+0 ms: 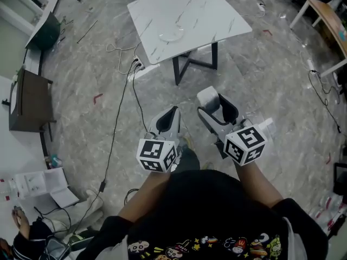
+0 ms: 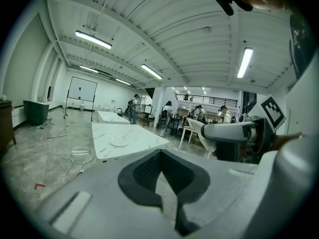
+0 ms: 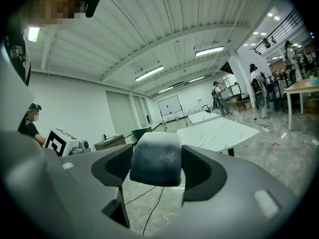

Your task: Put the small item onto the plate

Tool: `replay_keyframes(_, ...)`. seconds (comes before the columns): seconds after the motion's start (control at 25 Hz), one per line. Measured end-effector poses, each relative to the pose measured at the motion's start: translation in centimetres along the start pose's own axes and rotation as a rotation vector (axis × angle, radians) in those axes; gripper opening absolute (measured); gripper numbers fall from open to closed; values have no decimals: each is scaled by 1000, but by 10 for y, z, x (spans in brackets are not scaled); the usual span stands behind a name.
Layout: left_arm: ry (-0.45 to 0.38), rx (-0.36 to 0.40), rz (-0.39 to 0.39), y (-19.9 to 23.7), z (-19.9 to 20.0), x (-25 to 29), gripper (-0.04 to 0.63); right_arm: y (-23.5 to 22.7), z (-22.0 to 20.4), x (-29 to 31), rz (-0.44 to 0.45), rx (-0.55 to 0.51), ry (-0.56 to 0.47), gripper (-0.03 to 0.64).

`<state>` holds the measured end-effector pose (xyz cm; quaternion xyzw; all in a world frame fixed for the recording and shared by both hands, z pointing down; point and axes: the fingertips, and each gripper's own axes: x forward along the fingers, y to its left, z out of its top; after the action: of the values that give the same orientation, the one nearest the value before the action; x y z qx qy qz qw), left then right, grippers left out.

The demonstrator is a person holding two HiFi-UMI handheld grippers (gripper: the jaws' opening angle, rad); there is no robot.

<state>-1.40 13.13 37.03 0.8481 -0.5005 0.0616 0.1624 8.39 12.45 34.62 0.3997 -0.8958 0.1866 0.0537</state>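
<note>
Left gripper: jaws pressed together at the tips, nothing between them, held low over the floor. Right gripper, just beside it: pinching the small item, a pale rounded block, between both pads. Plate sits bare on the marble table, well apart from the item.

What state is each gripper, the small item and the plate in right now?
left gripper: shut, nothing between its jaws.
right gripper: shut on the small item.
small item: held in the air, not yet on the plate.
plate: empty, flat on the marble table.
</note>
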Motion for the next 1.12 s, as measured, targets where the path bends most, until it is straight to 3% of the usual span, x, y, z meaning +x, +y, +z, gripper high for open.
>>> replay_keyframes(0.52, -26, 4, -33, 62, 35, 17, 3, 14, 28, 62, -29, -30, 0, 333)
replay_keyframes(1.12, -41, -1, -93, 112, 52, 35, 3, 20, 31, 116, -87, -34, 22, 333)
